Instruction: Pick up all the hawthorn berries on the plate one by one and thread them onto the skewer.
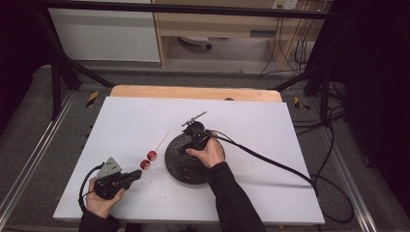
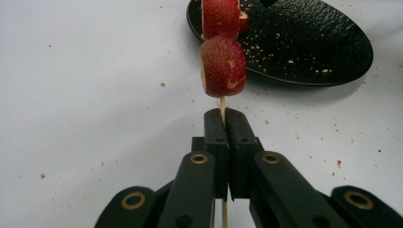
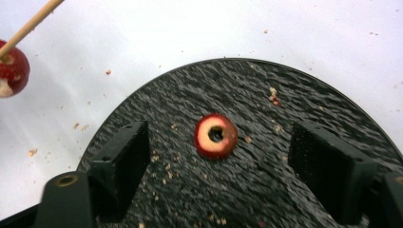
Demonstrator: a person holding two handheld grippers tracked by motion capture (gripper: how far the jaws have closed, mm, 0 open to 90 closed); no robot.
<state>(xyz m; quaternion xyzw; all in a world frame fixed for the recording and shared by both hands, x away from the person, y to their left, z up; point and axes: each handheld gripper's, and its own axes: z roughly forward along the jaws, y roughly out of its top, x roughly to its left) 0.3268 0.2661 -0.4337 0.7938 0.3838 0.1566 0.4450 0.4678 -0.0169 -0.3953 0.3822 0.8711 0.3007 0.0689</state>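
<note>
- On the black round textured plate (image 3: 304,95), near its middle, lies a red cored fruit slice with a pale ring and a hole through it (image 3: 215,136) — flat, cut face up, with pale crumbs scattered around it.
- Either side of that slice stand the black jaws of the right gripper (image 3: 216,156), apart from it and not touching; the gap is wide and nothing is pinched.
- From above, the right gripper (image 1: 193,140) sits over the plate (image 1: 176,171), the hand on top of it and a black cable trailing off to the right.
- Left of the plate, a thin wooden skewer (image 1: 161,141) lies low over the white table sheet (image 1: 251,121), carrying two red fruit pieces (image 1: 149,160) near its lower end.
- The left gripper (image 2: 223,118) is clenched on the skewer's bare end (image 2: 222,105); the stick runs up between the pressed pads to the nearer fruit piece (image 2: 223,66), with the second piece just beyond it.
- From above, the left gripper (image 1: 133,176) rests near the table's front-left — well apart from the right one.
</note>
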